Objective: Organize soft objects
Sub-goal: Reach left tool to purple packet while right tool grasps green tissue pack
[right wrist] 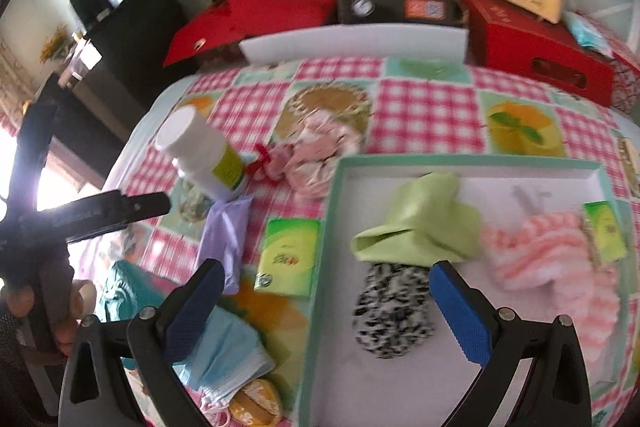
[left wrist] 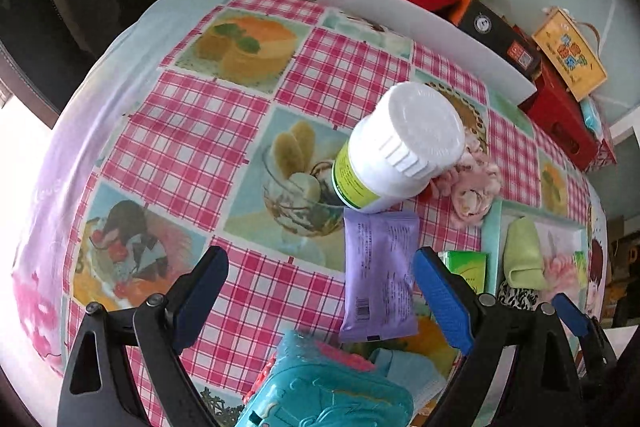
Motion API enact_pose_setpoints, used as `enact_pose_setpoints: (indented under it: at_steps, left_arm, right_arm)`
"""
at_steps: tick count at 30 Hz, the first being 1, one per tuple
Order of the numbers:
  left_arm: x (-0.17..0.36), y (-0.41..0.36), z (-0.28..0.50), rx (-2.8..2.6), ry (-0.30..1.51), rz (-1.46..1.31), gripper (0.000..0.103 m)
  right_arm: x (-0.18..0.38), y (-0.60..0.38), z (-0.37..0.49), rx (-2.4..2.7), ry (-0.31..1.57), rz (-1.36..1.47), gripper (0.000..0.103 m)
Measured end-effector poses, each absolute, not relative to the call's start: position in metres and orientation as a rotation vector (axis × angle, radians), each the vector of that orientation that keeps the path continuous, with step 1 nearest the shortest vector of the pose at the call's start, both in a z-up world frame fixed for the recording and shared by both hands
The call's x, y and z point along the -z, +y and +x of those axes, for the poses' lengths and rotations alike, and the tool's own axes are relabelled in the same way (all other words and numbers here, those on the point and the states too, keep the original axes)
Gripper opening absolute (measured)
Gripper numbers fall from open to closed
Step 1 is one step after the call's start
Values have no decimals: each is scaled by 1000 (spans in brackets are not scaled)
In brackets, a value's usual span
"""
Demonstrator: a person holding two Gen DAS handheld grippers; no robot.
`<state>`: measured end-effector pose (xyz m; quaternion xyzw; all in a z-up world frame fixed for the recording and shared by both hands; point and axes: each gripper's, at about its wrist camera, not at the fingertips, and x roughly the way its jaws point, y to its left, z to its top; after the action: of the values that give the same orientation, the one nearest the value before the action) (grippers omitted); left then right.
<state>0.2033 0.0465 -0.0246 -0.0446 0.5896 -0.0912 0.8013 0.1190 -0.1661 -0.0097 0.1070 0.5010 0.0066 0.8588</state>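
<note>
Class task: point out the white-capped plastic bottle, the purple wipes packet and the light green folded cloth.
White-capped plastic bottle (left wrist: 416, 131): left wrist view, cap.
Purple wipes packet (left wrist: 378, 275): left wrist view, middle.
Light green folded cloth (right wrist: 420, 223): right wrist view, middle.

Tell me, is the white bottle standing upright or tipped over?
Tipped. The white bottle leans at a slant, its cap raised and its base down by the purple packet.

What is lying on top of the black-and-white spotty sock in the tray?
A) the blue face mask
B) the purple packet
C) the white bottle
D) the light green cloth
D: in the right wrist view the light green cloth overlaps the upper end of the spotty sock inside the tray; the mask, packet and bottle all sit outside it on the tablecloth.
</note>
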Motion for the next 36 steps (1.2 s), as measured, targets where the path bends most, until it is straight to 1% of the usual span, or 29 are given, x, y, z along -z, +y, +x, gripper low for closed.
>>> enact_pose_setpoints:
  at_steps: [4,7,9,14,19,22,26,29,36]
  left_arm:
    - [28,44,205,202,1278,-82,94]
    - [33,42,207,209,1291,-81,94]
    - [35,43,209,208,1298,-88,94]
    - [41,49,212,201,1314,-105,94]
    - [44,52,213,207,1322,-129,94]
    - [43,53,213,212,1325,-135,94]
    - [43,56,214,208,1323,-145,94]
    - [42,60,215,196,1320,-150,94]
    - [41,59,213,202,1319,-157,94]
  right_arm:
    - [17,-157,123,-36,1075,216,102]
    - [19,-149,127,-59,1073,194,99]
    - [19,-143,131,-69,1074,165,93]
    - [22,-130,146,-98,1092,89,89]
    - [27,-121,163,-132,1169,-2,87]
    - [29,-123,170,-148,1207,17,82]
    - [33,-124,175,-172,1248,79,81]
    - [35,-120,178,-179,1267,91,78]
    - [45,-112,184,-175,1318,90,78]
